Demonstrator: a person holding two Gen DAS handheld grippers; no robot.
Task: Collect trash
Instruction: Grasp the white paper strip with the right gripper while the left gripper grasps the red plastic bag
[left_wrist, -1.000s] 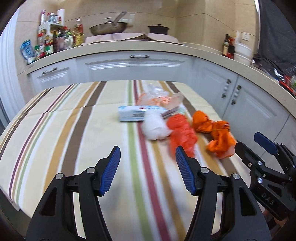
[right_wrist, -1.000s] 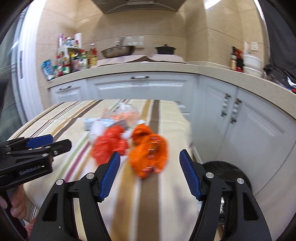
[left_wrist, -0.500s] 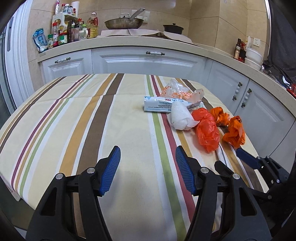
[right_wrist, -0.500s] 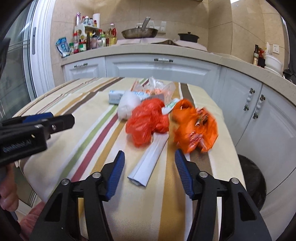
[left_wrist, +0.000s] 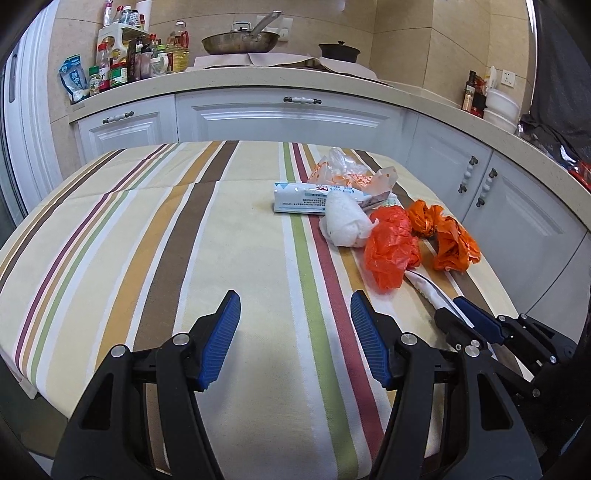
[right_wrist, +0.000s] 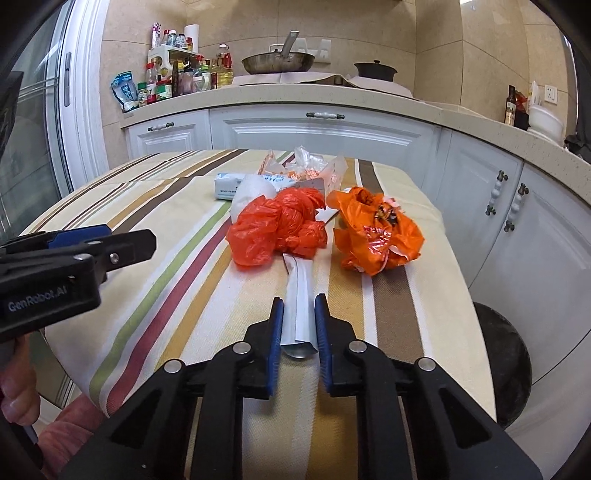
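R claw (right_wrist: 299, 326) is nearly shut round a white wrapper (right_wrist: 301, 295); grip can't be told. L claw (left_wrist: 295, 339) is held wide open w/ nothing in it. Black bin (right_wrist: 504, 365) is seen only in R view.

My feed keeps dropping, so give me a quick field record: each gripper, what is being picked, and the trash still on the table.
right gripper: jaws closing around the white wrapper, contact unclear
left gripper: open, nothing between the jaws
table: striped cloth
trash left: red bag, orange bag, white wad, tissue pack, clear bag
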